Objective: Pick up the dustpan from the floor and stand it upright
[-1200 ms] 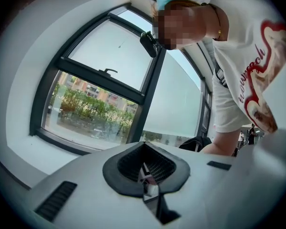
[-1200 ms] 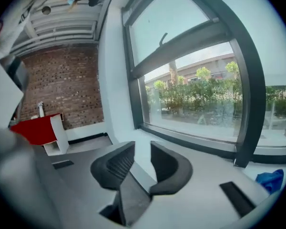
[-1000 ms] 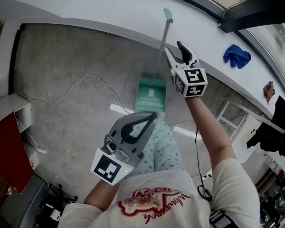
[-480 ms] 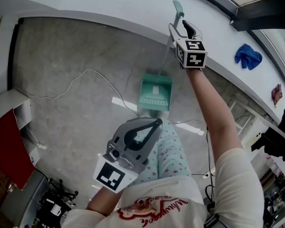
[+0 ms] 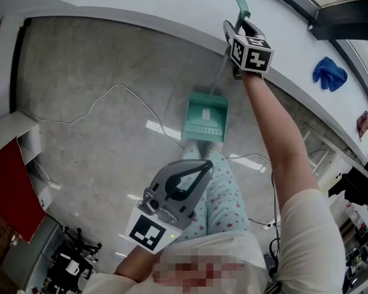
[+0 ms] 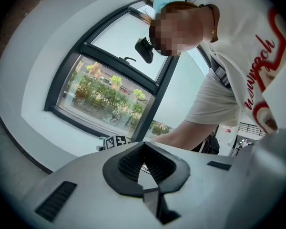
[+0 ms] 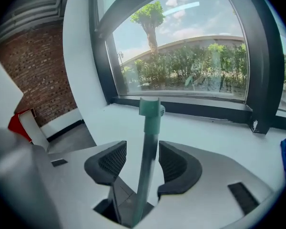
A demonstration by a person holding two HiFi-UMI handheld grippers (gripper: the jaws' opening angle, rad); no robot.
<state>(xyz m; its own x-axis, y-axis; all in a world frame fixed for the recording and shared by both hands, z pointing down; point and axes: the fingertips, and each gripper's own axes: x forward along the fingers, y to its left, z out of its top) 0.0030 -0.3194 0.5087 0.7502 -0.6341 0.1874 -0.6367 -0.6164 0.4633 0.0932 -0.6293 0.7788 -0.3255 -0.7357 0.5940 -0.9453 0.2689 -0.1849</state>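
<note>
With jaws apart round the dustpan [image 5: 207, 116] handle [image 7: 149, 128], seemingly unclamped, the right gripper [image 7: 142, 152] risks a slip on lifting; the left gripper [image 6: 143, 149] has its jaws together.

Red cursive lettering runs across the white shirt [image 6: 238, 46], too warped to read; no other words or numbers show.

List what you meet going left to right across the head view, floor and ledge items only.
red panel → white cable → dustpan → blue cloth
</note>
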